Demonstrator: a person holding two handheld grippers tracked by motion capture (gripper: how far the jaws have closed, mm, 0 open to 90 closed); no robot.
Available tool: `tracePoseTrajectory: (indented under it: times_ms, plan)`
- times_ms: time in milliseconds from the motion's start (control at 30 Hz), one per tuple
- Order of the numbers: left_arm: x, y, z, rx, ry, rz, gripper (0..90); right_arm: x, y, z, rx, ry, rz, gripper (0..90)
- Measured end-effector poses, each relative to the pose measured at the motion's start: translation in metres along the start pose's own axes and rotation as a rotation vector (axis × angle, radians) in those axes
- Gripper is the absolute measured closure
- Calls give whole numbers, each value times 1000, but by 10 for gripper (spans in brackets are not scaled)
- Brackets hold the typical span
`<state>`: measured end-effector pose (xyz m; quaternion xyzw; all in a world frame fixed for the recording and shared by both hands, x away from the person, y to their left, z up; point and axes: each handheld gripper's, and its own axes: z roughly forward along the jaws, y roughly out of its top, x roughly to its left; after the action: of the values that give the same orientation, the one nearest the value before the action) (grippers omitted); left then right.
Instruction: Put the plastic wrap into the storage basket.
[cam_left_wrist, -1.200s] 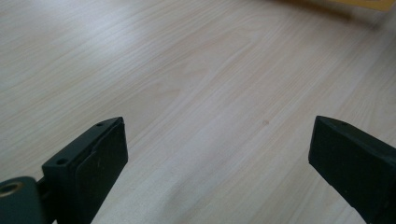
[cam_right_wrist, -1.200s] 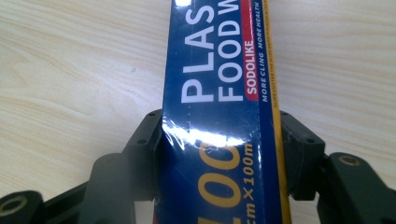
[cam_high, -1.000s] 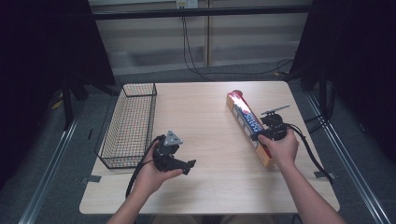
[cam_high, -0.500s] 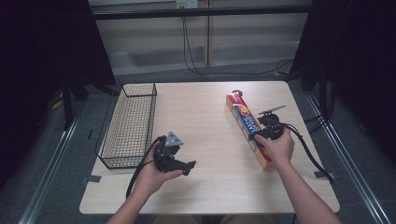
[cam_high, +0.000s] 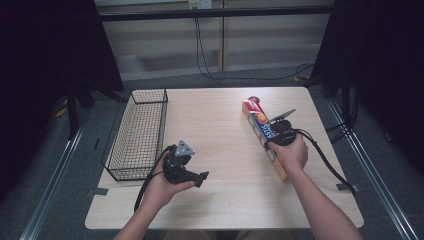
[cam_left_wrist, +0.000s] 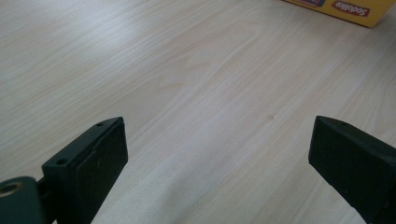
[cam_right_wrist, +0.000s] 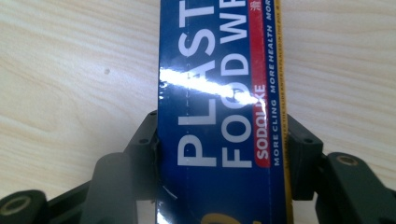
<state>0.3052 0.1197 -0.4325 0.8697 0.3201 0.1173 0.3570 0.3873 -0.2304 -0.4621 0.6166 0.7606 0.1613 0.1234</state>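
Observation:
A long box of plastic food wrap (cam_high: 256, 119), blue on top with yellow sides, lies at an angle on the right half of the wooden table (cam_high: 220, 120). My right gripper (cam_high: 274, 137) straddles its middle. In the right gripper view the pads (cam_right_wrist: 148, 140) press both long sides of the box (cam_right_wrist: 219, 93); the jaws have just been closing on it. My left gripper (cam_high: 201, 178) rests low over the table's near left part, open, with bare wood between its jaws (cam_left_wrist: 219, 135). A yellow corner of the box (cam_left_wrist: 345, 7) shows far ahead of it.
A black wire basket (cam_high: 140, 135) stands along the table's left edge, just beyond the left hand. Cables trail from both grippers toward the near edge. Dark floor and stands surround the table.
The right hand has shifted slightly left over the box and its jaws have drawn in against the box's sides. The left hand and gripper have kept still.

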Motion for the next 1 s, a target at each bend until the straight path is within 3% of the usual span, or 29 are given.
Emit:
tracePoseTrajectory:
  times_ms: [233,333,433,667,800,967,1000]
  plan:
    - [1,1,0,-7,-5,-7,45,-4,-6,-15,-35,93,-49,440]
    - [1,6,1,-13,-28,-12,37,-3,-9,-23,-59,132,-71,441]
    - [-1,12,3,-15,-49,-1,26,-3,-12,-31,-85,150,-107,442]
    - [-2,30,5,-33,-99,8,1,-4,-17,-48,-142,187,-135,442]
    - [-2,39,8,-55,-129,-7,1,-1,-19,-52,-156,197,-154,441]
    - [-2,55,12,-51,-141,50,13,6,-23,-58,-174,229,-200,441]
    - [-2,59,12,-46,-144,81,13,8,-24,-59,-177,238,-211,441]
